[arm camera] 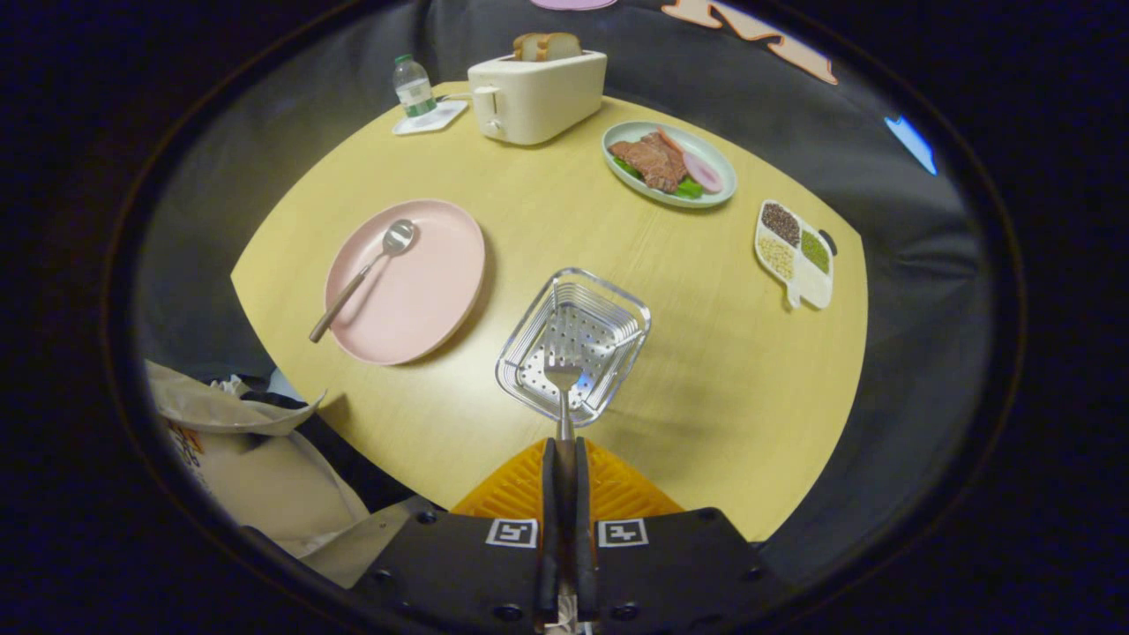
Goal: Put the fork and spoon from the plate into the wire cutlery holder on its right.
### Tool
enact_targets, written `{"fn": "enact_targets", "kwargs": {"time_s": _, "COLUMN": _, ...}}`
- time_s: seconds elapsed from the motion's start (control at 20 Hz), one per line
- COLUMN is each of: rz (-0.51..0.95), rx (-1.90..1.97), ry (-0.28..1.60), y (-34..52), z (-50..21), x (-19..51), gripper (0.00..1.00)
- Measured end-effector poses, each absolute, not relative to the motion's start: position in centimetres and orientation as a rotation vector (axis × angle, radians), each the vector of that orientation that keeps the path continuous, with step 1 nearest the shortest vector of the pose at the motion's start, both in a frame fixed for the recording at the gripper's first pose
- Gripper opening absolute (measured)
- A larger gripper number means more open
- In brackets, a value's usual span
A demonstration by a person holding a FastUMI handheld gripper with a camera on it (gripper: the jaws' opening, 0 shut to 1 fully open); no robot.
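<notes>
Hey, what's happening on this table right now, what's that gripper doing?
A hand-held gripper is shut on a fork, gripping its handle with the tines pointing forward over the wire cutlery holder. The fork has not been let go yet. The spoon lies on the pink plate to the holder's left, its handle sticking out past the rim. Farther back on the round wooden table stand a toaster with bread in it, a plate of food and a water bottle.
</notes>
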State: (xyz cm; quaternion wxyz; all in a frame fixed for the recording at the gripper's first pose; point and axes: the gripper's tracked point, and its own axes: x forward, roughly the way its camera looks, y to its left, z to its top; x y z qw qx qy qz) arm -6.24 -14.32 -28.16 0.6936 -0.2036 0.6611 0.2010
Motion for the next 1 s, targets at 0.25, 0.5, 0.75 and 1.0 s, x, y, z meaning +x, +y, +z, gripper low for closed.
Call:
{"fn": "enact_targets", "kwargs": {"time_s": 0.25, "rz": 0.467, "rx": -0.490, "ry": 1.536, "y": -14.2, "z": -29.0, "x": -5.5, "gripper": 0.11}}
{"fn": "enact_targets", "kwargs": {"time_s": 0.5, "rz": 0.467, "rx": -0.481, "ry": 1.563, "y": -13.7, "z": -29.7, "x": -4.9, "gripper": 0.11}}
{"fn": "enact_targets", "kwargs": {"time_s": 0.75, "rz": 0.458, "rx": -0.459, "ry": 1.553, "y": -13.1, "z": -29.8, "x": -4.0, "gripper": 0.13}}
{"fn": "enact_targets", "kwargs": {"time_s": 1.0, "rz": 0.421, "rx": -0.447, "ry": 1.478, "y": -12.5, "z": -30.2, "x": -2.5, "gripper": 0.13}}
